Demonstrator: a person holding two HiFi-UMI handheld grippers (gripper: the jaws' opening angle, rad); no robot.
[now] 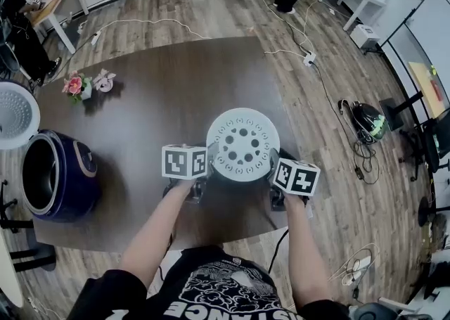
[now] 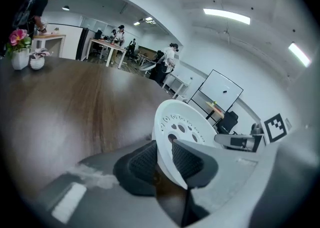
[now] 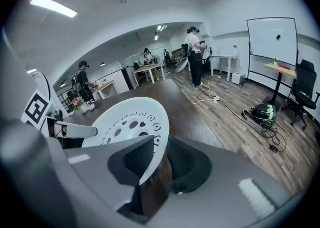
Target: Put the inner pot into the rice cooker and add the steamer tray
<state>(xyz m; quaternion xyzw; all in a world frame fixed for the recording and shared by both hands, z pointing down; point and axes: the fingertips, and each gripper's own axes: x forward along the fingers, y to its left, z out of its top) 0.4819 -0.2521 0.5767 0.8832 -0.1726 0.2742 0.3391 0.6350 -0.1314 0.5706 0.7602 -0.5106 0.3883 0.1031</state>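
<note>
White round perforated plastic steamer tray (image 1: 242,144), its opposite rim edges clamped between the jaws of the left gripper (image 2: 162,164) and the right gripper (image 3: 155,159). Best carried level, hands matched, to the open dark-blue rice cooker (image 1: 60,174) well beyond the left jaws.

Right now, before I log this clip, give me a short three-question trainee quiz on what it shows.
1. True or false: the left gripper and the right gripper are each shut on the rim of the steamer tray, at opposite sides.
2. Multiple choice: in the head view, where does the rice cooker sit on the table? A) at the left edge B) directly beyond the tray C) at the right edge
3. Fill in: the pink things near the table's far-left corner are ____.

Key: 1 true; 2 A; 3 flowers.
</note>
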